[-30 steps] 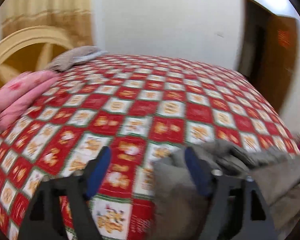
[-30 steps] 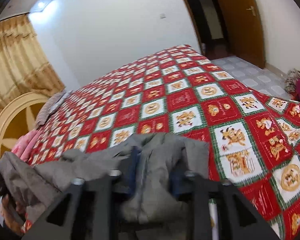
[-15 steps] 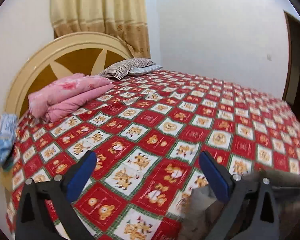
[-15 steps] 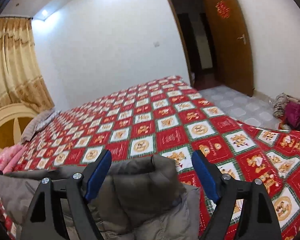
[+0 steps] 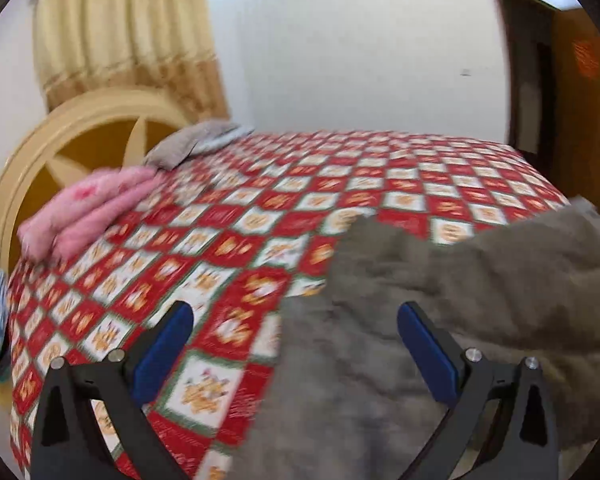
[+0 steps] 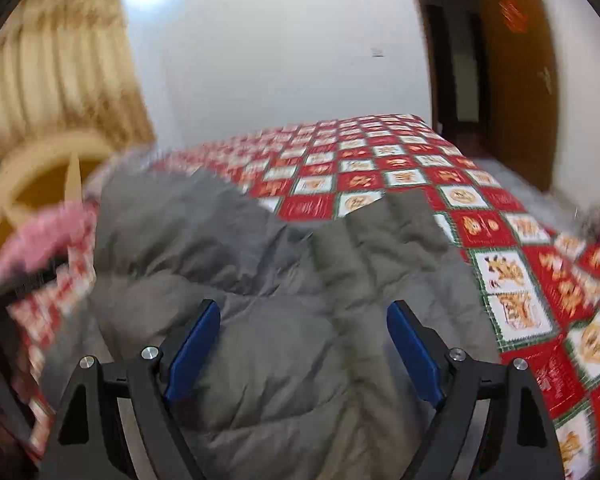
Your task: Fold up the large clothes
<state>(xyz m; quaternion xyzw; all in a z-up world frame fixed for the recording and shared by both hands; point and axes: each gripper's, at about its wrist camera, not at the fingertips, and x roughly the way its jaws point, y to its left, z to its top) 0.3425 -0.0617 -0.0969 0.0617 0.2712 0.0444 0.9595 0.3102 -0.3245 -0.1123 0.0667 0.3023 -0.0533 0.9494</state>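
The grey padded jacket (image 6: 284,280) lies bunched at the bed's (image 5: 340,200) near edge, toward 6 o'clock, partly folded at best. Left hand-held gripper (image 5: 296,340) and right hand-held gripper (image 6: 304,340) gape wide, holding nothing; neat folding remains.

A bed (image 5: 340,184) with a red and white checked cover carried everything. On it lay a grey padded jacket (image 6: 300,288), a folded pink blanket (image 5: 88,204) and a striped pillow (image 5: 188,146) near the headboard (image 5: 32,160).
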